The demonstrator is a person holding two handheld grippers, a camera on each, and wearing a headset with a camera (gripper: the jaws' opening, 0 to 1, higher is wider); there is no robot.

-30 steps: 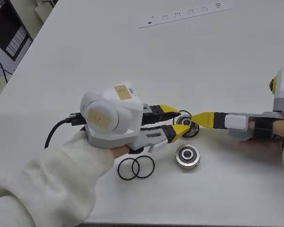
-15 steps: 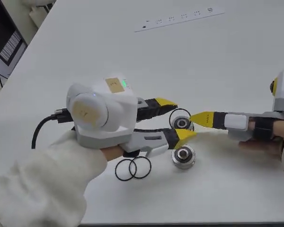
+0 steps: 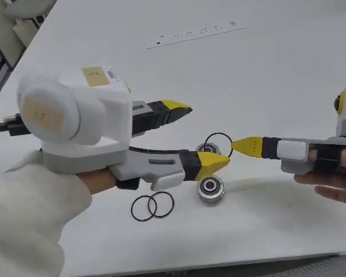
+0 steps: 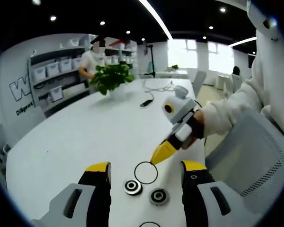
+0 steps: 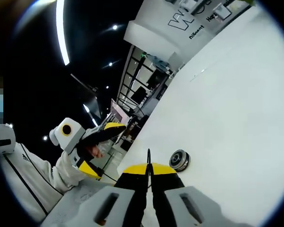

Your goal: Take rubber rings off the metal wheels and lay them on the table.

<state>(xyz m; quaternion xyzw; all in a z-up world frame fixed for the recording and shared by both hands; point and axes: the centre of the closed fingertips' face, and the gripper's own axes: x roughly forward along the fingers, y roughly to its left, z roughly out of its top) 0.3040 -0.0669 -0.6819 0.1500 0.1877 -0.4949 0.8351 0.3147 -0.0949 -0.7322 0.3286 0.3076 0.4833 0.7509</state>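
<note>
My right gripper [image 3: 237, 144] comes in from the right and is shut on a thin black rubber ring [image 3: 218, 134], which hangs free of the wheels above the table. The ring shows edge-on [image 5: 148, 158] between the closed jaws of the right gripper [image 5: 149, 171]. My left gripper [image 3: 203, 135] is open and empty, raised over the table, with its jaws on either side of the ring [image 4: 146, 172]. One metal wheel [image 3: 210, 188] lies flat below it. A second wheel [image 4: 132, 187] lies beside the first [image 4: 158, 196]. Two loose rings [image 3: 153, 206] overlap on the table.
A white power strip [image 3: 196, 33] lies at the far side of the white table [image 3: 265, 86]. The table's front edge runs close below the loose rings. A person stands by shelves [image 4: 92, 59] in the background, beyond a plant [image 4: 112, 78].
The left gripper has opened off the wheel and lifted up and left. The wheel now lies on the table, and the ring has come free in the right gripper.
</note>
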